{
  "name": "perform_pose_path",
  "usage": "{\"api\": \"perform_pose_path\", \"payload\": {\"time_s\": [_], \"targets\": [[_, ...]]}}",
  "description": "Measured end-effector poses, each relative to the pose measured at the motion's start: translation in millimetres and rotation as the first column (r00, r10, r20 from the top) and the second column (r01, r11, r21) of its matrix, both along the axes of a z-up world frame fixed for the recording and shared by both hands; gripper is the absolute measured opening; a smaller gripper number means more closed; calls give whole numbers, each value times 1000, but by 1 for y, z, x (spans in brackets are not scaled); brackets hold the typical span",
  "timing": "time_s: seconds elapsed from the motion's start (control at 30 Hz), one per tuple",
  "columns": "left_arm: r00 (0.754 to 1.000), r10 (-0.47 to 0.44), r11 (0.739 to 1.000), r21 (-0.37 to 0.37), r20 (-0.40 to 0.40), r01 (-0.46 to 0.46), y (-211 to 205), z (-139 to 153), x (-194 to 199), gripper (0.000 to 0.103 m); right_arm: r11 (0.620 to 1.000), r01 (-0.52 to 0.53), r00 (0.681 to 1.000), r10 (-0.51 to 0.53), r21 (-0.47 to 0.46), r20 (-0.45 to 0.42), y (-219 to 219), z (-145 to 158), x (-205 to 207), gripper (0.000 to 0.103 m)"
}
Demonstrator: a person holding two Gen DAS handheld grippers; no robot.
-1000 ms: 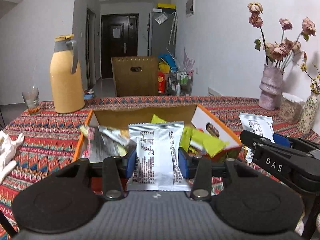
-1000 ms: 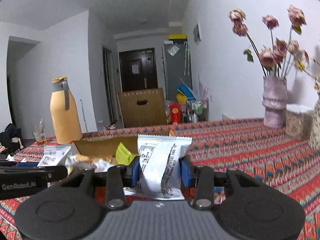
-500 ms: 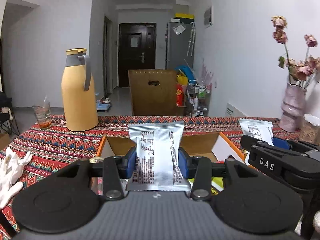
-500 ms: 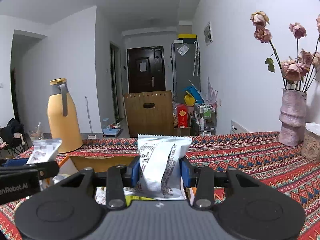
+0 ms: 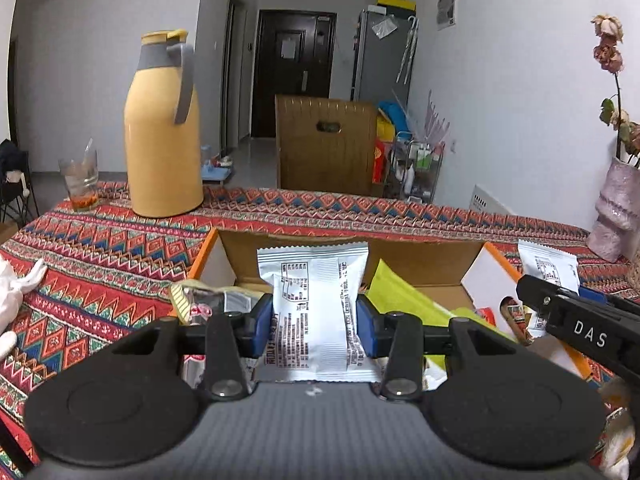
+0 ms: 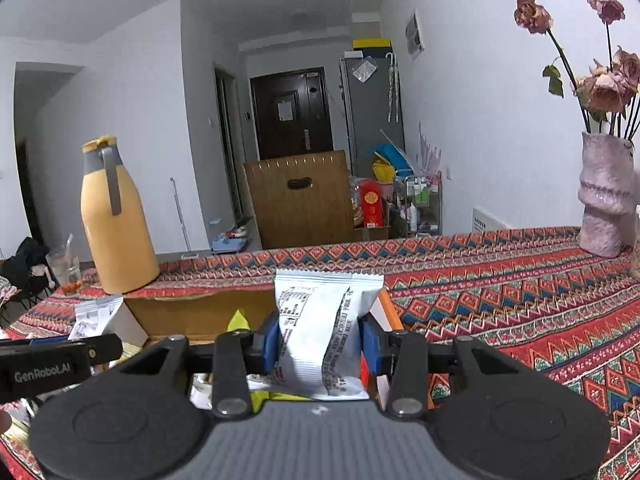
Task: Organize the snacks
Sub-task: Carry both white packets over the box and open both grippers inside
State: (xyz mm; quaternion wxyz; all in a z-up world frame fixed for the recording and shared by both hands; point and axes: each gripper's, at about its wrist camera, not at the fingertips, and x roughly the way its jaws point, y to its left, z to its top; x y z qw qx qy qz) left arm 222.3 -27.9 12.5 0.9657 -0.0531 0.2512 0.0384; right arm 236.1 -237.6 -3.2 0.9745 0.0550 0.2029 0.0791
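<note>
Both grippers grip a snack packet each. Left gripper (image 5: pixel 315 322) has its blue pads pressed on the two sides of a white packet (image 5: pixel 314 300) with black print, held upright over the open cardboard box (image 5: pixel 424 258). Right gripper (image 6: pixel 319 346) is closed the same way on a second white packet (image 6: pixel 320 328), also upright, above the right end of that box (image 6: pixel 192 314). Inside the box lie other snacks, among them yellow-green wrappers (image 5: pixel 404 300) and a silvery wrapper (image 5: pixel 200 304) at its left end. The box sits on a table with a red patterned cloth (image 5: pixel 100 256). Beyond it stand a yellow jug (image 5: pixel 162 128) and a drinking glass (image 5: pixel 80 180); a pink vase (image 6: pixel 604 196) of dried roses stands far right.
</note>
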Motion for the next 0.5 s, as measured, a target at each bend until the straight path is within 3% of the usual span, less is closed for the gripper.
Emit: {"api": "perform_pose_path", "payload": {"time_s": [0.33,0.4,0.47,0.5], "targets": [[1000,-5,1000,-13,-8,5,1,-4,-1,47,1000,7,1000,-7,-5,-30,8,-6,5,43],[1000,-7,1000,-25,-4,7,3,-3,-3,53,1000,13,999,-13,-5,-35,7,-7,4,52],[1000,5,1000,-27,15,-5,5,-1,-7,71,1000,4,999,-4,9,-39,4,-7,2,83],[999,20,1000,-24,31,-19,6,0,-10,85,1000,8,999,-8,13,-33,3,-7,1,88]]}}
